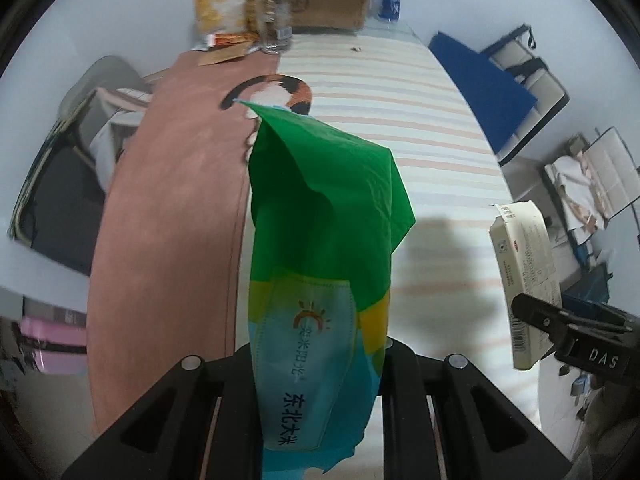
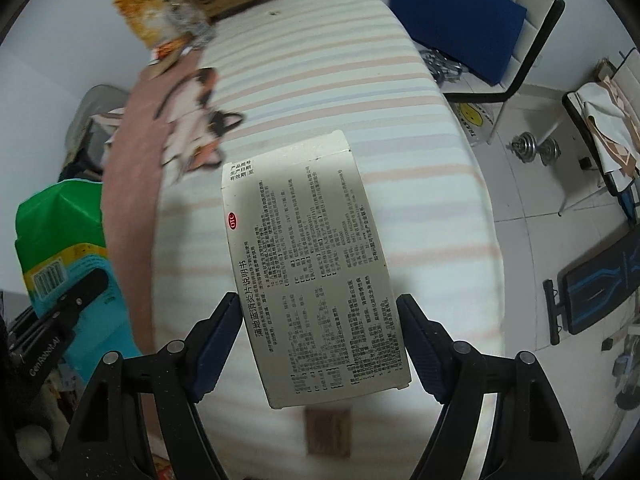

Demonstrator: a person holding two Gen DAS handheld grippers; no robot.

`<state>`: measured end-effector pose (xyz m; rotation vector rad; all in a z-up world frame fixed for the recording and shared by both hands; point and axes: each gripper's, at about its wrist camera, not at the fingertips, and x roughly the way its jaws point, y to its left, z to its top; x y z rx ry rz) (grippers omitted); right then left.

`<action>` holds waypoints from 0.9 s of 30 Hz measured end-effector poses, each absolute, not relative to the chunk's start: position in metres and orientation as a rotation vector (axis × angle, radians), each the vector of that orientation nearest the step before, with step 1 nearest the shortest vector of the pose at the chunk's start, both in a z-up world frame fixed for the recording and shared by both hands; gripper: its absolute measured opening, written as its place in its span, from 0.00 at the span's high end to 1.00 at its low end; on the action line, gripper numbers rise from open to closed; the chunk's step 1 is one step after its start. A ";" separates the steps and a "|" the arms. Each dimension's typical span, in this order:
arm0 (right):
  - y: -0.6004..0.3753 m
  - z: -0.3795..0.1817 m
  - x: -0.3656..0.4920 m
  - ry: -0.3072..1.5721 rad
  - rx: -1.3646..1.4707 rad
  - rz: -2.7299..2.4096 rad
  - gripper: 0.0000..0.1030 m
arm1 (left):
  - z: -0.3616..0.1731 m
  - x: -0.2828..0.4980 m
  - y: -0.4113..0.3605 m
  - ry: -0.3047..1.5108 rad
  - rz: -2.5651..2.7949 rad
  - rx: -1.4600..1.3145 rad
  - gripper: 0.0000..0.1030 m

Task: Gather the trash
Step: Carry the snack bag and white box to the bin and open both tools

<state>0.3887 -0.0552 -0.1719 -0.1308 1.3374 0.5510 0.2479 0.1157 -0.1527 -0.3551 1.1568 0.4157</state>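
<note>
My left gripper (image 1: 320, 356) is shut on a green, yellow and blue plastic bag (image 1: 320, 240) with printed Chinese text, held up above the striped table. The bag also shows at the left of the right wrist view (image 2: 60, 236). My right gripper (image 2: 320, 320) is shut on a white medicine box (image 2: 316, 280) covered in small black print, held above the table. The same box shows at the right of the left wrist view (image 1: 524, 280), with the right gripper (image 1: 560, 328) under it.
The table has a striped cloth (image 1: 400, 92) and a brown cloth with a cat print (image 1: 168, 184). A cardboard box (image 1: 328, 0), snack bags (image 1: 220, 0) and bottles (image 1: 276, 12) stand at its far end. A small brown block (image 2: 328, 432) lies near me. Chairs (image 2: 480, 20) and dumbbells (image 2: 536, 148) are at the right.
</note>
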 end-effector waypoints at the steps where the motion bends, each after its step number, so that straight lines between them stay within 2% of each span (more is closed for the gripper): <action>1: -0.057 -0.163 0.369 1.324 -0.129 0.558 0.23 | -0.148 0.232 0.111 1.146 0.412 -0.373 0.88; 9: -0.102 -0.130 0.221 1.261 -0.069 0.556 0.23 | -0.135 0.109 0.072 1.103 0.284 -0.406 0.88; 14: -0.145 -0.141 0.109 1.282 -0.035 0.483 0.23 | -0.149 0.018 0.059 1.146 0.200 -0.440 0.88; 21: -0.197 -0.217 -0.008 1.481 0.020 0.407 0.24 | -0.216 -0.061 0.044 1.316 0.146 -0.597 0.88; 27: -0.223 -0.331 -0.047 1.596 0.006 0.340 0.24 | -0.332 -0.076 0.044 1.424 0.183 -0.752 0.88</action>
